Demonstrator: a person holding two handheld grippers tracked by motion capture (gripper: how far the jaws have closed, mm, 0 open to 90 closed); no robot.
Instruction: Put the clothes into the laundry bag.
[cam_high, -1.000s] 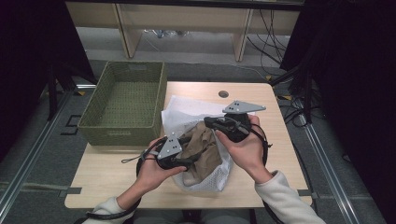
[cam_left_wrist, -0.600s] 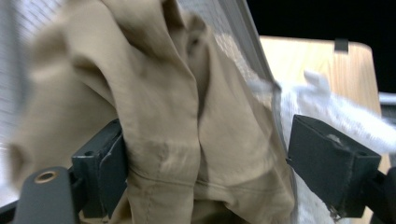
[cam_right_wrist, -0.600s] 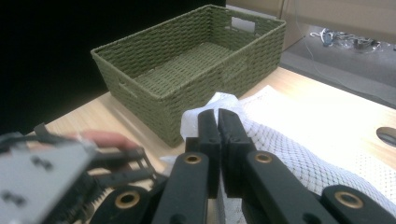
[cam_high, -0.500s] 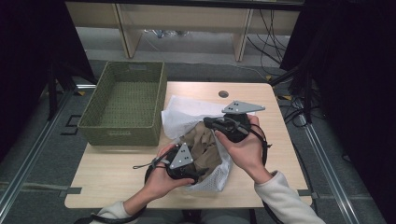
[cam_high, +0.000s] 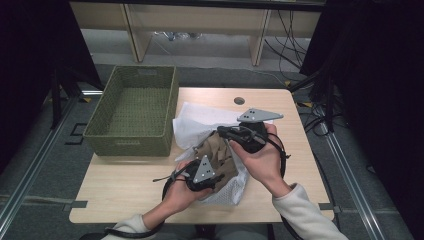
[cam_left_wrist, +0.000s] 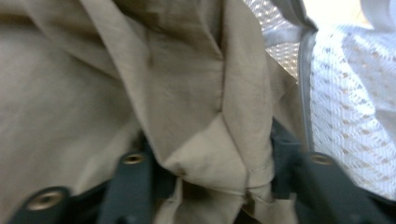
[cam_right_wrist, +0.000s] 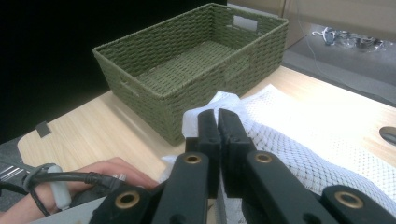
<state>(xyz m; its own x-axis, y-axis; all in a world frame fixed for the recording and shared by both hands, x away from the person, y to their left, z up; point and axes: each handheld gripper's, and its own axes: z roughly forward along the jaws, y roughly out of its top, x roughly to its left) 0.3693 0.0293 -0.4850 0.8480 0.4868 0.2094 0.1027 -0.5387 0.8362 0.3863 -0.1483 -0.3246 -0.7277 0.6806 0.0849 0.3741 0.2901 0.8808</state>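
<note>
A white mesh bag (cam_high: 200, 117) lies mid-table with a tan garment (cam_high: 215, 150) bunched in its mouth. My right gripper (cam_high: 220, 132) is shut on the bag's upper edge and holds it raised; in the right gripper view the closed jaws (cam_right_wrist: 217, 119) pinch white mesh (cam_right_wrist: 299, 135). My left gripper (cam_high: 221, 169) is low at the bag's near side. Its jaws have just been closing, and a fold of the tan garment (cam_left_wrist: 177, 84) is bunched between them (cam_left_wrist: 212, 168) and touches both pads. Mesh (cam_left_wrist: 345, 116) shows at the right of that view.
A green woven basket (cam_high: 130, 145) stands at the table's left, open and with nothing in it, its wall (cam_right_wrist: 154, 100) close to the bag. Bare wood (cam_high: 125, 175) lies in front of it. A round hole (cam_high: 239, 100) sits near the table's far edge.
The left gripper has moved right and down along the bag's near side, and its jaws have closed onto the tan cloth. The right gripper has stayed put.
</note>
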